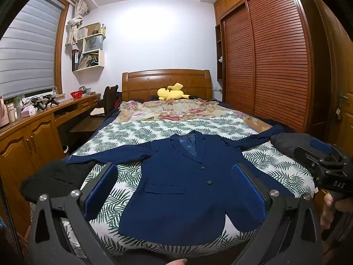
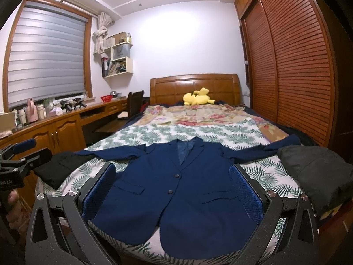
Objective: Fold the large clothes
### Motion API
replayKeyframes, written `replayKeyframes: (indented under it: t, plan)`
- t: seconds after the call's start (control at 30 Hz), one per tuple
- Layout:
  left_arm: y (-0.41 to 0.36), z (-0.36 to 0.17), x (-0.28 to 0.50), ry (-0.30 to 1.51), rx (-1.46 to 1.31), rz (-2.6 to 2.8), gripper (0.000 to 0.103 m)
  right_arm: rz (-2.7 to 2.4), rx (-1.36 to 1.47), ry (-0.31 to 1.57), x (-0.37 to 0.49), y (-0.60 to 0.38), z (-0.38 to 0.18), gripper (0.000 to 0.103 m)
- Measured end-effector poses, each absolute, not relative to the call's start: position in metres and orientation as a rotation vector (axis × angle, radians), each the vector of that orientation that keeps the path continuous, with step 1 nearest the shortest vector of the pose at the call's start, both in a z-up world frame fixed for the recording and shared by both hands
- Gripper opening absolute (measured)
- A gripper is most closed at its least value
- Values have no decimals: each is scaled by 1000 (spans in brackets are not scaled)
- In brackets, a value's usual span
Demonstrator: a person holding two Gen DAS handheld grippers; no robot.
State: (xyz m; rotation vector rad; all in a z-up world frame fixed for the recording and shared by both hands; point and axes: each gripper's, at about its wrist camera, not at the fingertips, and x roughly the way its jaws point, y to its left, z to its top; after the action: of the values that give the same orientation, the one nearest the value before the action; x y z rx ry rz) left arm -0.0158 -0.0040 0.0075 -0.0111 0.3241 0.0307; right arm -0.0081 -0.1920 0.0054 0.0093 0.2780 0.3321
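Note:
A navy blue suit jacket lies flat and face up on the leaf-print bedspread, buttoned, with both sleeves spread out sideways. It also shows in the right wrist view. My left gripper is open and empty, held above the jacket's lower front. My right gripper is open and empty too, above the jacket's hem. The right gripper shows at the right edge of the left wrist view. The left gripper shows at the left edge of the right wrist view.
A black garment lies at the bed's left edge and a dark grey one at its right edge. A yellow plush toy sits by the headboard. A wooden desk runs along the left, a slatted wardrobe along the right.

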Motion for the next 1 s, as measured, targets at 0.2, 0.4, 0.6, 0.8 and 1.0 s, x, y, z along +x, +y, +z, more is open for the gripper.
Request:
replayKeyframes:
  t: [0.2,0.4,0.6,0.8,1.0]
  plan:
    - [2,-2,-2,357,-15,48,103,338,5,303,-5,-188,-2,103]
    - [15,-22,19,410,-25,68,103,352,-35,331,13,-175,-8,103]
    - [34,-42,40,468,-53,61,103,398,-76,355,44,-156,-18,103]
    - [47,-58,62,524,-69,84,103,436,-79,379,77,-140,-27,103]
    - [61,-68,77,562,-93,126,103,469,-82,411,100,-129,-32,103]
